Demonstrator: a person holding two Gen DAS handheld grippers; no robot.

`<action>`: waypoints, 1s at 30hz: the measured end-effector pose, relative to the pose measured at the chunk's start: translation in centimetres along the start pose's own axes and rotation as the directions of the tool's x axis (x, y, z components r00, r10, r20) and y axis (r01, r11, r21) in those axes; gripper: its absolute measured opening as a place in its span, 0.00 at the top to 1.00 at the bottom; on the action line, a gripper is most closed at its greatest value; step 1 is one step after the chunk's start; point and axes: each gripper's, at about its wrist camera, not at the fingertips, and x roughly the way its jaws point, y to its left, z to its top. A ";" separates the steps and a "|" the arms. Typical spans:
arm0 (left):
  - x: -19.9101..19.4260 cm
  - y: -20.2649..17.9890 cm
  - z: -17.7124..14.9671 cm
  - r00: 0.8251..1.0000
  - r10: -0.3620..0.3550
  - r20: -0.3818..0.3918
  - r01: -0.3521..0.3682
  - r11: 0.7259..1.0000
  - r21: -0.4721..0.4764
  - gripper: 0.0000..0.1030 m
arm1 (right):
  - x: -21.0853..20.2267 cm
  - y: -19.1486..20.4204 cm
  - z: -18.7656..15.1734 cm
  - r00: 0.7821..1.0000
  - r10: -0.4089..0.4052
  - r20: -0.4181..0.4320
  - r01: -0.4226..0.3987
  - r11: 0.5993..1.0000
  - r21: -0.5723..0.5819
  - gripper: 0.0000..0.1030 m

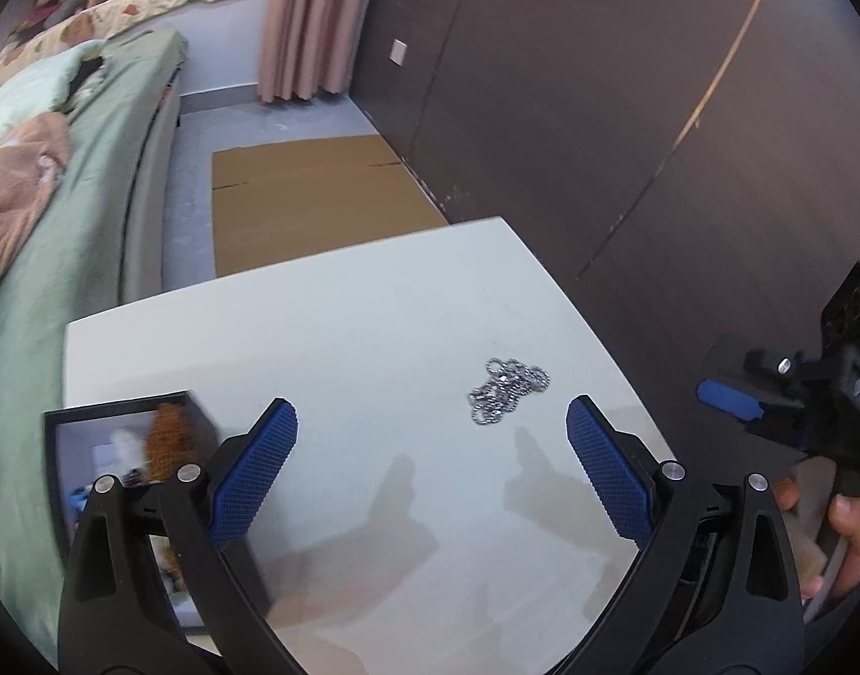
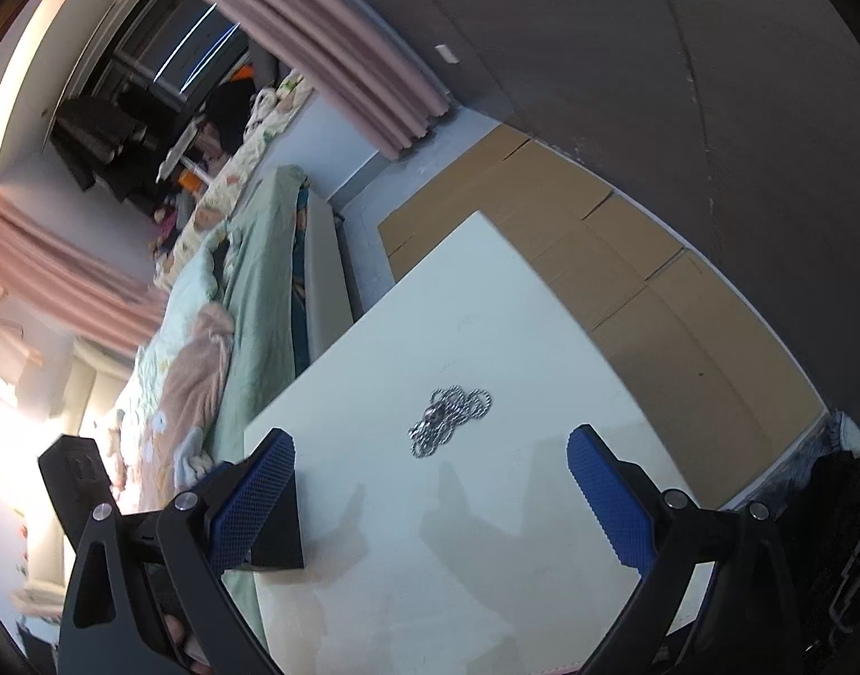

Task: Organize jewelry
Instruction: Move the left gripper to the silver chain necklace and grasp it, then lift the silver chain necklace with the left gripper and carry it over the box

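The chain (image 2: 451,419) is seen heaped at the centre of the frame on the white bench (image 2: 486,292), just ahead of the wide-spread right gripper (image 2: 430,498), while the left gripper (image 1: 432,467), also wide, is aimed slightly left of it beside the black box (image 1: 120,410).

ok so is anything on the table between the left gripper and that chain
Nothing visible. The silver chain lies bunched on bare white table ahead of the open left gripper. The black box sits off to its left, clear of that path.
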 end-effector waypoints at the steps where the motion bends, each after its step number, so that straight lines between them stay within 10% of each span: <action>1: 0.7 -0.5 0.0 1.000 0.001 -0.012 0.000 1.000 0.010 0.11 | -0.1 -0.4 0.1 1.000 0.002 0.004 -0.002 1.000 0.012 0.07; 20: 10.3 -4.9 0.9 0.983 -0.031 -0.180 0.040 0.998 0.044 0.45 | 0.9 -3.4 0.9 0.994 0.102 -0.035 -0.097 0.987 0.128 0.07; 27: 11.2 -4.6 0.5 0.982 -0.011 -0.190 0.026 0.996 0.080 0.85 | 1.1 -3.6 1.0 0.996 0.082 -0.034 -0.077 0.988 0.132 0.07; 30: 10.2 -4.0 0.7 0.982 -0.020 -0.186 0.032 0.998 0.062 0.88 | 1.2 -3.3 1.0 0.996 0.079 -0.041 -0.074 0.990 0.119 0.07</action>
